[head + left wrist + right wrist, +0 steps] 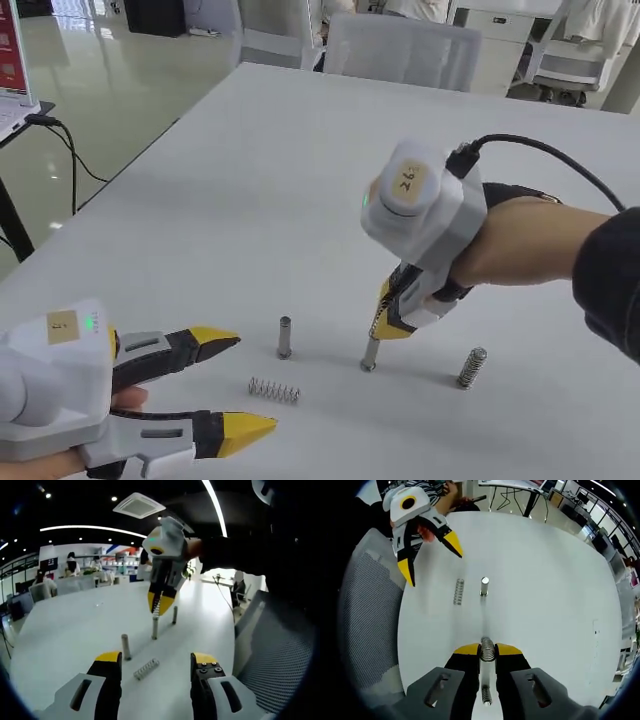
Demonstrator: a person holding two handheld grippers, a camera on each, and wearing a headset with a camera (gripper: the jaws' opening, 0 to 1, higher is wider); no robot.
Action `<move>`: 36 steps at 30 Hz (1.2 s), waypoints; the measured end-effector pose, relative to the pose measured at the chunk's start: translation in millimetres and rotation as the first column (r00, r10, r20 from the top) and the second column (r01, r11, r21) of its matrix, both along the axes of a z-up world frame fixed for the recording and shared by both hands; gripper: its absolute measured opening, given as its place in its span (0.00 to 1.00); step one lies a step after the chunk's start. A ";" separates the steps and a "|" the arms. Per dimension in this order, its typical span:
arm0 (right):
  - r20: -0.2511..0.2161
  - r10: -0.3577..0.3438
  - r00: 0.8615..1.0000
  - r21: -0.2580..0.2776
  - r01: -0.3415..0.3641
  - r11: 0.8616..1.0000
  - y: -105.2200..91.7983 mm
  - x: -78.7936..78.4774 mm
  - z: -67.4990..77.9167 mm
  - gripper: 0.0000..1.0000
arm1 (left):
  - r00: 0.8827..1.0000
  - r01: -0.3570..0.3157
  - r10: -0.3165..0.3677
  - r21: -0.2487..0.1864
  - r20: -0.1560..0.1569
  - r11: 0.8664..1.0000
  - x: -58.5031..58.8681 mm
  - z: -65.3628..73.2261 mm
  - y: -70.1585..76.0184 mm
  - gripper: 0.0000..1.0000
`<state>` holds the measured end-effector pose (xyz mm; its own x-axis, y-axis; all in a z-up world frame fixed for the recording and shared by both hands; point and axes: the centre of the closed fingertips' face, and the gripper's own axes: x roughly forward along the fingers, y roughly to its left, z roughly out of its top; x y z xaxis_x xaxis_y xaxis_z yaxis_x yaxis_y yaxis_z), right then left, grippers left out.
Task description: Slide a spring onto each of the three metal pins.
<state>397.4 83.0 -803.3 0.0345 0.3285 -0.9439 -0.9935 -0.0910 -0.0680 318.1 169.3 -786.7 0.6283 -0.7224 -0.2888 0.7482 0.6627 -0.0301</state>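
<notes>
**Right gripper setting a spring onto the middle pin**
Head view: the yellow-tipped right gripper [388,325] pinches a small steel coil spring [378,318] directly over the short grey metal middle pin [370,354]; hold it plumb and centred. Left gripper view: the yellow-tipped left gripper [155,661] gapes empty near a loose steel spring [146,668] lying on the white table [75,630]. Right gripper view: the coil sits clamped between the tips; lower it straight down before releasing.

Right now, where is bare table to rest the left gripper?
The table is bare from the bare pin to its far edge. Crowded: around the loose spring, and the right gripper with the held spring over the middle pin.
</notes>
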 end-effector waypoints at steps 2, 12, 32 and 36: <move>-0.001 0.001 1.000 -0.002 -0.001 1.000 -0.4 0.0 -1.2 0.08 | 1.000 0.000 0.000 0.001 -0.001 1.000 -0.1 -0.1 0.1 0.49; -0.017 -0.006 1.000 -0.014 0.006 1.000 -0.5 -0.9 -13.3 0.08 | 1.000 0.006 -0.006 0.005 -0.003 1.000 -0.1 -0.7 -2.5 0.49; -0.035 -0.019 0.999 -0.052 0.017 0.999 -3.2 -3.3 -43.2 0.08 | 1.000 0.004 -0.004 0.013 -0.014 1.000 -0.9 -3.5 -3.1 0.48; -0.036 -0.018 0.999 -0.052 0.016 0.998 -2.7 -3.6 -45.2 0.08 | 1.000 0.004 -0.004 0.014 -0.015 1.000 -0.9 -4.0 -3.8 0.48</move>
